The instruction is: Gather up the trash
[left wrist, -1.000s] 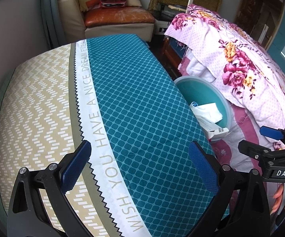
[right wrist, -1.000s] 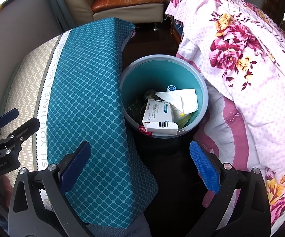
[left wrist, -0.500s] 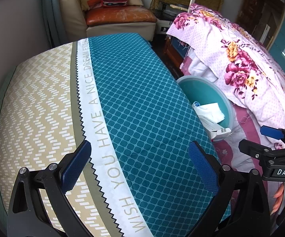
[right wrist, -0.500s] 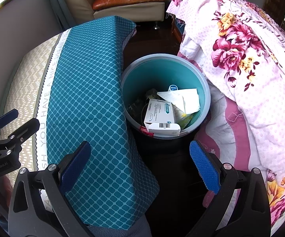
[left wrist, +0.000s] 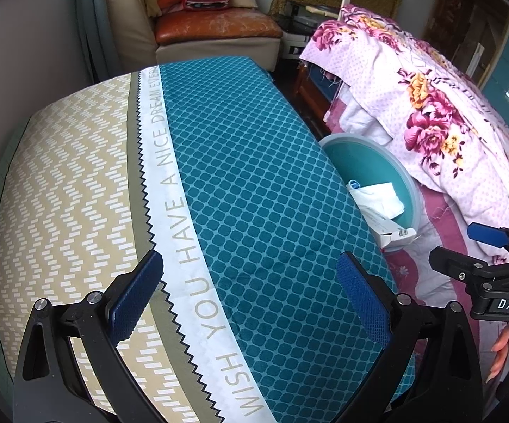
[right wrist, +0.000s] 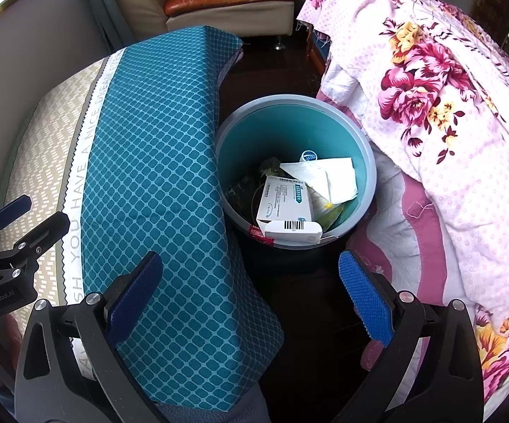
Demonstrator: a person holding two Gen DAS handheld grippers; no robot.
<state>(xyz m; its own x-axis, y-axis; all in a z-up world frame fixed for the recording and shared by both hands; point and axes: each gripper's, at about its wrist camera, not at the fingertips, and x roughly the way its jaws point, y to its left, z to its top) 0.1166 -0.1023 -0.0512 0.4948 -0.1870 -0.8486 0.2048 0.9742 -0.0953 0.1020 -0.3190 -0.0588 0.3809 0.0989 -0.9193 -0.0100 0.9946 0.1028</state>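
Note:
A teal trash bin [right wrist: 367,162] stands on the dark floor between the table and the bed. Inside it lie a white medicine box [right wrist: 284,199] with a barcode flap, a white tissue [right wrist: 335,176] and some greenish scraps. The left wrist view catches only part of the bin [left wrist: 367,155] past the table's edge, with the tissue [left wrist: 381,199] showing. My right gripper [right wrist: 250,298] hangs open and empty above the floor just in front of the bin. My left gripper [left wrist: 250,290] is open and empty over the tablecloth.
The table wears a teal and beige lettered cloth [left wrist: 240,183] that drapes over its edge beside the bin [right wrist: 169,190]. A pink floral quilt [right wrist: 441,112] is piled on the bed at right. A sofa [left wrist: 215,31] with cushions stands at the back.
Both grippers have drawn back slightly, so the bin sits a little farther off in each view. Both stay open and empty.

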